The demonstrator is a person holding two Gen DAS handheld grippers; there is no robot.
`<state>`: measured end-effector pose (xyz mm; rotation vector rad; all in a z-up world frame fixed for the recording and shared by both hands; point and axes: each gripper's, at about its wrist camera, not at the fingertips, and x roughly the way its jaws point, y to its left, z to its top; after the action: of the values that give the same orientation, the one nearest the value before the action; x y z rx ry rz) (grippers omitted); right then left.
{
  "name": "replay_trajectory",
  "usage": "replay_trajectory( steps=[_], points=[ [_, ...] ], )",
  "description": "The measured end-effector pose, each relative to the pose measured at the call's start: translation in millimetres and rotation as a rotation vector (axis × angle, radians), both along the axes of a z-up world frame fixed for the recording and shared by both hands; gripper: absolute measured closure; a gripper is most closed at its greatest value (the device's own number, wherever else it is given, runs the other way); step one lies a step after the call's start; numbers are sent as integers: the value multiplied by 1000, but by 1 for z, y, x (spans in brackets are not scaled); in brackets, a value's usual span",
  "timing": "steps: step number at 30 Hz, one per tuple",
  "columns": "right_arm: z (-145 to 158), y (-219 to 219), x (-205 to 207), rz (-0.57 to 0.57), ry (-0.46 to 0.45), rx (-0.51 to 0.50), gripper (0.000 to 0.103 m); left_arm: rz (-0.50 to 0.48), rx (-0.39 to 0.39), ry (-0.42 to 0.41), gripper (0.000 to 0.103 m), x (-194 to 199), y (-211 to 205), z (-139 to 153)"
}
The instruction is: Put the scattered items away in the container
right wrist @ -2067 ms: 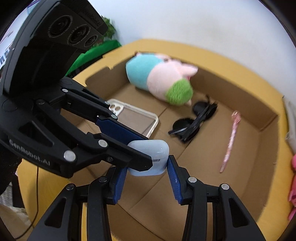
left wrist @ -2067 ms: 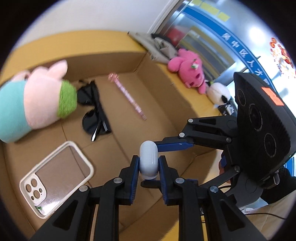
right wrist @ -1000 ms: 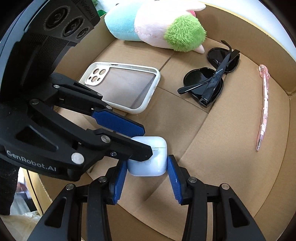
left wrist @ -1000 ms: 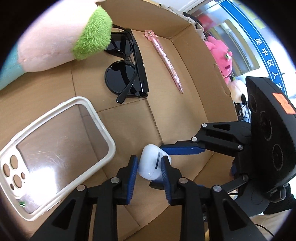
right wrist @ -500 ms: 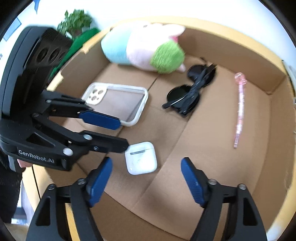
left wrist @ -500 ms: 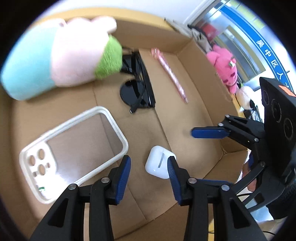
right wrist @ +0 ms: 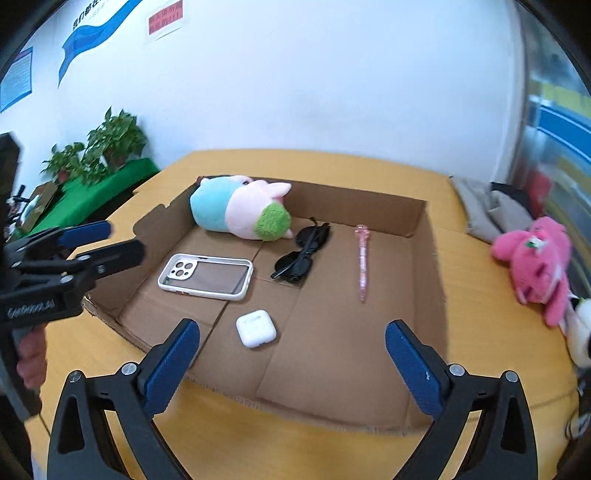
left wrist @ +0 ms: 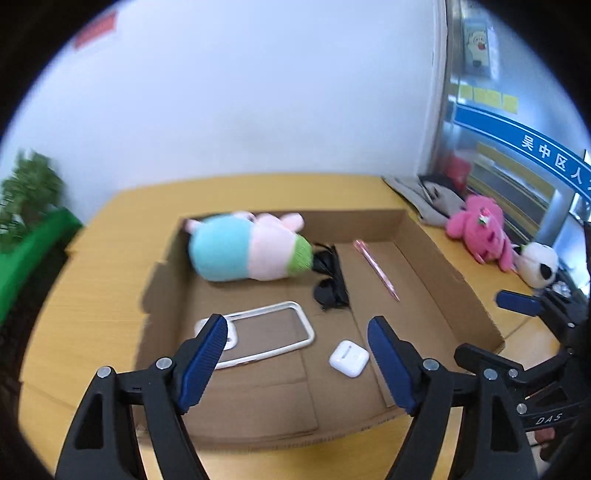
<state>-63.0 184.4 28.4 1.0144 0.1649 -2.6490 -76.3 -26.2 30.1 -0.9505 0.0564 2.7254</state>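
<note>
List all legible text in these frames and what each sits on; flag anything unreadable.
"吴中区人" on the blue wall banner; cut off beyond that.
"DAS" on the right gripper body.
Left gripper body: white lettering, too blurred to read.
Red wall sign: too blurred to read.
Blue poster: too small to read.

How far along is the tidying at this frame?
Done: earbud case, phone case, sunglasses, pink pen and pastel plush lie in the cardboard box. In hand: nothing; both tools open. Left: pink plush and panda toy sit outside on the table.
</note>
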Motion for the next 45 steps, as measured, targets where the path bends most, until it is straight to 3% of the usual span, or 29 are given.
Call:
replay_trajectory(
  steps=[6,15,45],
  points=[
    [1,6,24,-36,21,-36,1,59,49,25,24,36,-7,6],
    [-6,5,41,-47,15,-41,1,83,36,46,24,63,-8,11],
    [-25,8,54,-47,-35,-44,1,97,26,0,24,74,-10,-2]
  ],
)
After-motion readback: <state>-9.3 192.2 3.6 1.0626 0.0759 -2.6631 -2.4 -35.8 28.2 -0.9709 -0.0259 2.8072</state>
